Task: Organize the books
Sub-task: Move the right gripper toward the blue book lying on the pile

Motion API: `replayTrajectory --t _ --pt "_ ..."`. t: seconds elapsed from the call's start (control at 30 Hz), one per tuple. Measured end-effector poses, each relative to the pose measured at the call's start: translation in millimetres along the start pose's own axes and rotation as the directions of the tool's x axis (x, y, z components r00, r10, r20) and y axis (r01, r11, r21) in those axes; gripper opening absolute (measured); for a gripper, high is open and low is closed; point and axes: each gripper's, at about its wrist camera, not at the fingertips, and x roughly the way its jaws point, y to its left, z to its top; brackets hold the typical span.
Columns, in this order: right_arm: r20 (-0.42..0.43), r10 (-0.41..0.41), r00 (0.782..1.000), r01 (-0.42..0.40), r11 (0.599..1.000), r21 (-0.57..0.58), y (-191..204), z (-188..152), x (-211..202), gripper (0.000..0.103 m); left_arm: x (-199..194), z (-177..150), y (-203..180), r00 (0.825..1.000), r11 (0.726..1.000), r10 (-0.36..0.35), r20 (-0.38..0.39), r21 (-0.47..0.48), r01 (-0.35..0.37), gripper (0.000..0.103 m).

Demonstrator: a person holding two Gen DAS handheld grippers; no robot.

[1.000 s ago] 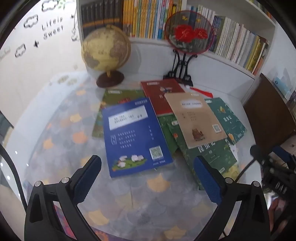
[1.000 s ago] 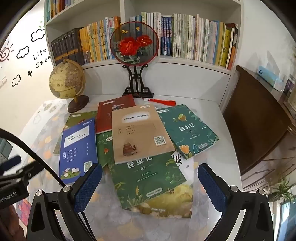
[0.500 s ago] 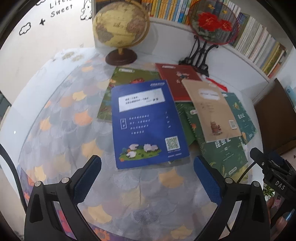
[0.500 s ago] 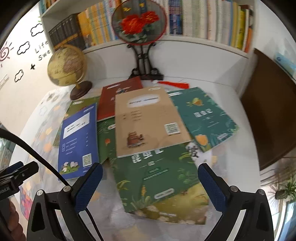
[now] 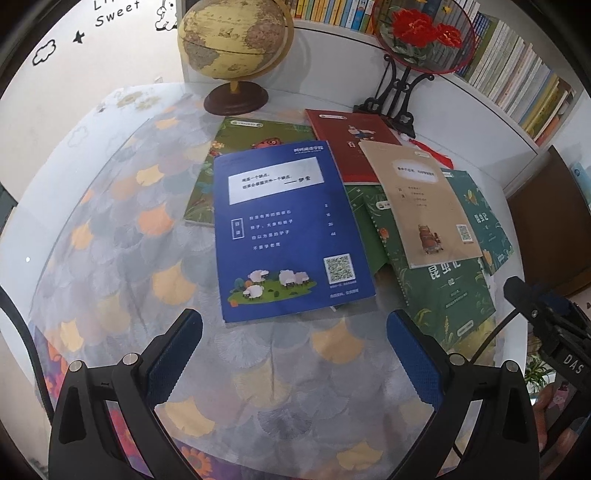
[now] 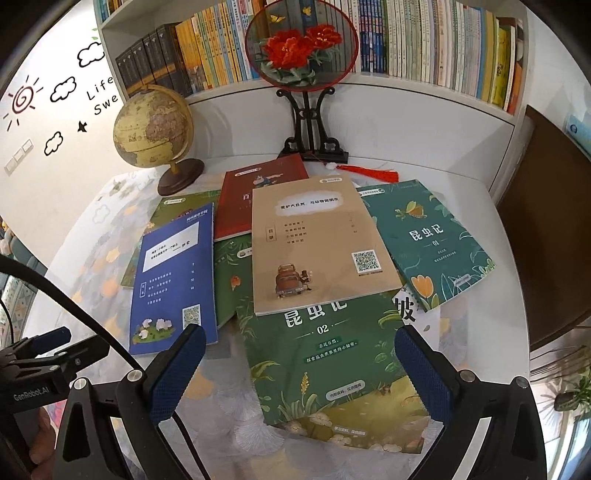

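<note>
While both tongs hang wide open and empty, the left gripper (image 5: 293, 345) faces the blue book (image 5: 290, 229) and the right gripper (image 6: 301, 363) the green book (image 6: 332, 373); pulling an underlying volume could drag the overlapping tan book (image 6: 317, 240) askew.

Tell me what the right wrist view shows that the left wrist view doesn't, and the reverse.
Right wrist only: the whole near edge of the green 02 book, lying between the open right gripper; the sun sticker on the wall.

Left wrist only: the whole bottom edge of the blue book, just ahead of the open left gripper; more of the leaf-print tablecloth.

Both: globe, red fan, red book, tan book.
</note>
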Motion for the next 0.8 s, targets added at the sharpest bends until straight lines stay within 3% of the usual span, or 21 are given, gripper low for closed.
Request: replayTrajectory --t 0.23,0.3,0.5,0.67,0.8 --pt "-0.019 0.054 0.998 -0.054 0.998 -0.014 11.2 -8.3 7.8 0.101 -3.3 -15.5 20.5 0.998 0.998 0.057 -0.011 -0.030 -0.057 0.100" --pt "-0.038 0.063 0.997 -0.064 0.998 -0.024 18.8 -12.1 13.9 0.093 -1.4 -17.6 28.6 0.997 0.997 0.069 -0.015 -0.035 -0.070 0.099" --pt "-0.083 0.101 0.991 -0.104 0.994 -0.030 38.6 -18.4 31.0 0.091 20.3 -15.3 52.7 0.999 0.999 0.030 -0.030 -0.029 -0.031 0.099" --pt "-0.143 0.202 0.969 -0.199 0.979 0.039 52.8 -17.7 56.7 0.090 47.4 -9.2 68.8 0.997 1.000 0.023 -0.071 0.010 -0.023 0.099" --pt "-0.191 0.184 0.964 -0.180 0.983 0.042 69.9 -17.0 80.2 0.068 68.9 -2.7 79.9 0.992 0.999 -0.035 -0.121 0.035 0.039 0.093"
